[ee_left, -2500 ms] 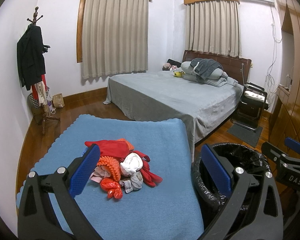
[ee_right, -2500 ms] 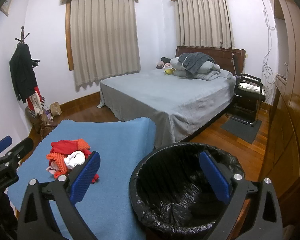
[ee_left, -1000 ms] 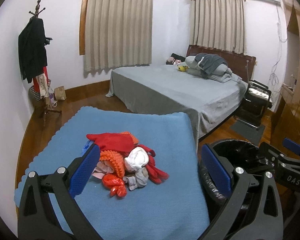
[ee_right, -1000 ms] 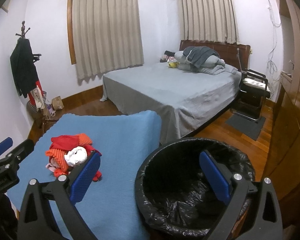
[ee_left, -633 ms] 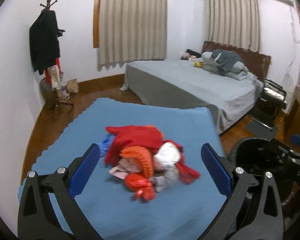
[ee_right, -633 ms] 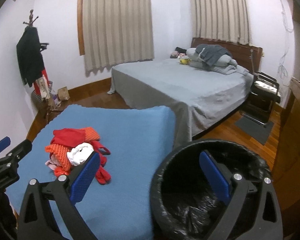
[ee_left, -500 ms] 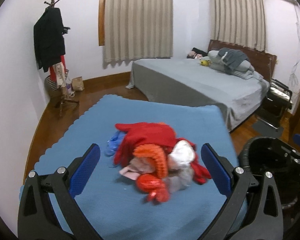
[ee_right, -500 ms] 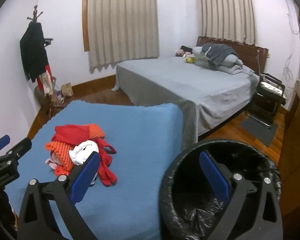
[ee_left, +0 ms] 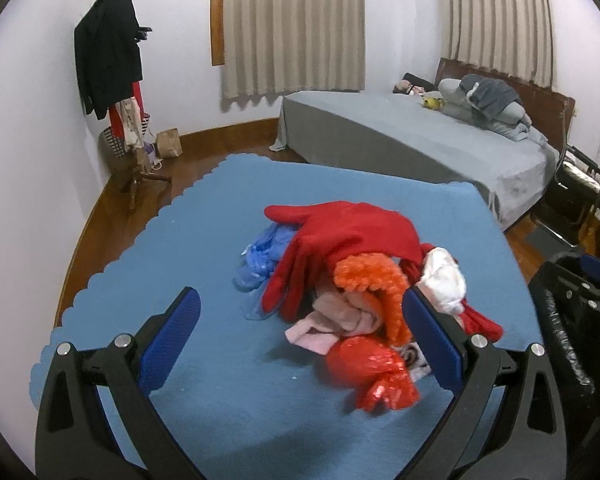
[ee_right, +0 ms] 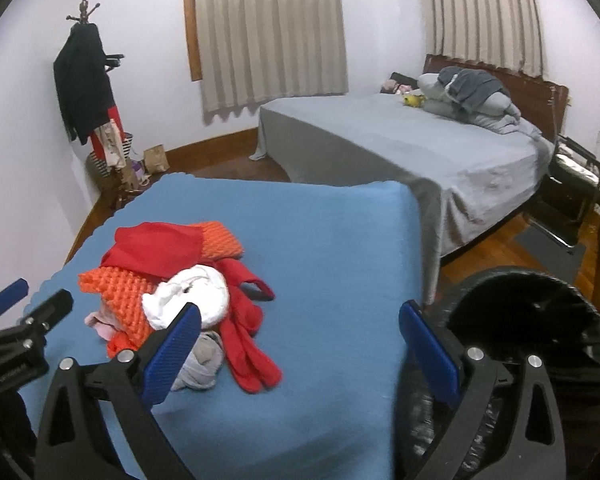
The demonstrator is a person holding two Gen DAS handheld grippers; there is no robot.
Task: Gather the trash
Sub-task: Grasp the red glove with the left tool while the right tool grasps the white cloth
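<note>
A heap of trash lies on the blue cloth-covered table (ee_left: 204, 216) (ee_right: 332, 232): a red glove (ee_left: 340, 236) (ee_right: 156, 248), orange foam net (ee_left: 376, 284) (ee_right: 120, 292), a white wad (ee_left: 444, 280) (ee_right: 196, 296), a crumpled red plastic bag (ee_left: 372, 372), a pink rag (ee_left: 332, 320), blue plastic film (ee_left: 264, 256) and a grey wad (ee_right: 204, 360). My left gripper (ee_left: 300, 340) stands open just in front of the heap, the red bag near its right finger. My right gripper (ee_right: 300, 348) is open too, to the right of the heap. A black-lined bin (ee_right: 540, 320) (ee_left: 572, 320) stands at the table's right.
Behind the table is a grey bed (ee_right: 400, 140) with pillows and a folded blanket. A coat stand (ee_left: 112, 56) with a dark jacket stands at the left wall, baskets and a paper bag at its foot. A black chair (ee_right: 572, 176) sits by the bed's far side.
Both grippers have swung left and come closer to the table. The heap now fills the middle of the left wrist view, and the bin has slid toward the right edge in both views.
</note>
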